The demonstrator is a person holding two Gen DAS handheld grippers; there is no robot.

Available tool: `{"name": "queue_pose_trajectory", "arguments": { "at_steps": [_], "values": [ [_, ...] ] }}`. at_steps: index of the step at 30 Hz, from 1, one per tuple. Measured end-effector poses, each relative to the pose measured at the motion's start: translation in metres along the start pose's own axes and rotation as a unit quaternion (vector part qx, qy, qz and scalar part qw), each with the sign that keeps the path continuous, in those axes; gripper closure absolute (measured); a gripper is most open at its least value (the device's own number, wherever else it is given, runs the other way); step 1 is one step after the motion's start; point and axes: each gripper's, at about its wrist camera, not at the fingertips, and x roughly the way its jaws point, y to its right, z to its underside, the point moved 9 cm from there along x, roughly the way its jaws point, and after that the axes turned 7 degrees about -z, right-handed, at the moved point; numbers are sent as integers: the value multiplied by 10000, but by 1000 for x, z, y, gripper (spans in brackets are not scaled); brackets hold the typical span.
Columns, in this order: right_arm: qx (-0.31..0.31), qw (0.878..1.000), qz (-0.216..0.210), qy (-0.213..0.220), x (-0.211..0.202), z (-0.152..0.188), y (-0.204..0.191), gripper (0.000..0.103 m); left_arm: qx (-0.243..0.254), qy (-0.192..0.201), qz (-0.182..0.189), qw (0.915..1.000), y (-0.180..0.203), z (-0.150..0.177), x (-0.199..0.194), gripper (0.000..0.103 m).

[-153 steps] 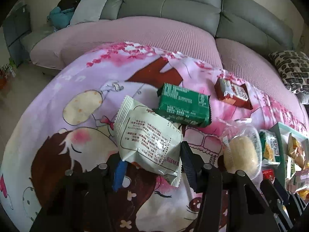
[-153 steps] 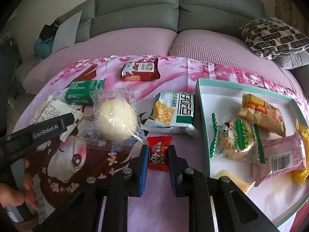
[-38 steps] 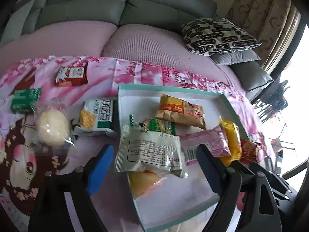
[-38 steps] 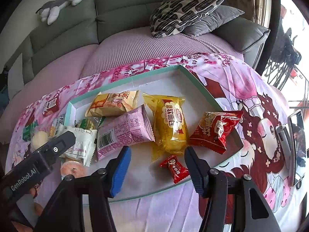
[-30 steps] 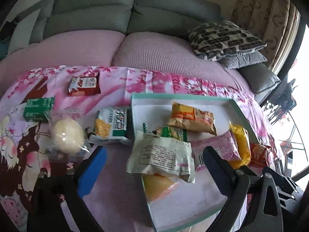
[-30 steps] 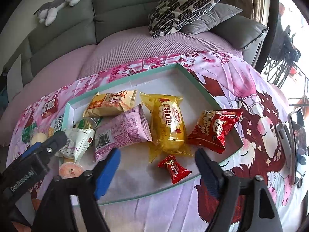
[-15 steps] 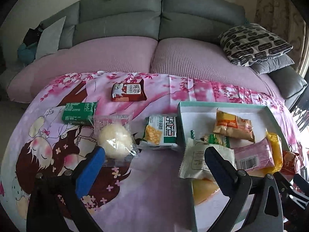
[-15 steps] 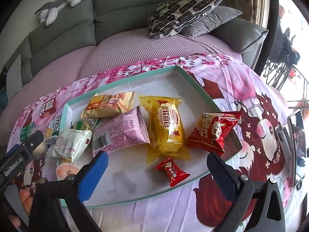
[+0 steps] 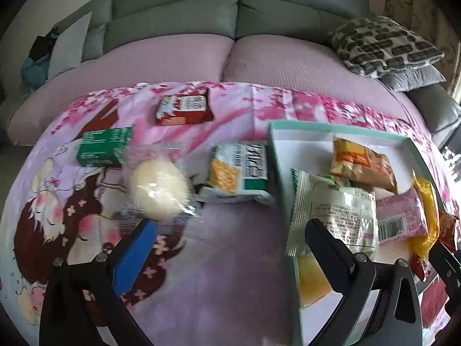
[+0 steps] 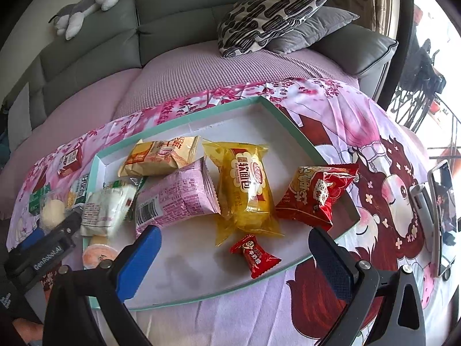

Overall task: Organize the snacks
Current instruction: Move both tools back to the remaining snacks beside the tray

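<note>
My left gripper (image 9: 230,248) is open and holds nothing, low over the pink cartoon cloth just left of the teal-rimmed tray (image 9: 276,155). A wrapped round bun (image 9: 158,190) lies ahead of its blue finger. A white-green cracker pack (image 9: 239,170), a green pack (image 9: 103,145) and a red-brown pack (image 9: 184,109) also lie on the cloth. My right gripper (image 10: 233,259) stands wide open over the tray (image 10: 291,121), a small red candy (image 10: 253,255) lying loose just ahead of it. The tray also holds a pale white-green pack (image 10: 106,210), and pink (image 10: 175,199), orange (image 10: 161,155), yellow (image 10: 247,187) and red (image 10: 314,196) packs.
A peach jelly cup (image 10: 98,255) sits in the tray's near left corner. A phone on a stand (image 10: 440,216) is at the right edge of the cloth. The grey sofa behind carries a patterned pillow (image 10: 273,8) and a plush toy (image 10: 86,5).
The left gripper has swung left off the tray, leaving the pale white-green pack in it. The right gripper's jaws have spread wider, with the red candy resting in the tray.
</note>
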Motion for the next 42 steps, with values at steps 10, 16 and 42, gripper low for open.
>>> {"name": "queue_pose_trajectory", "arguments": {
  "at_steps": [10, 16, 42],
  "values": [
    [9, 10000, -5, -5, 0, 0, 1, 0, 282, -89, 68, 9995, 21, 6, 2, 1],
    [-3, 10000, -18, -12, 1, 1, 0, 0, 155, 14, 129, 9998, 12, -1, -8, 1],
    [-980, 9874, -1205, 313, 1, 12, -151, 0, -1754, 495, -1108, 9770, -210, -6, -46, 1]
  ]
}}
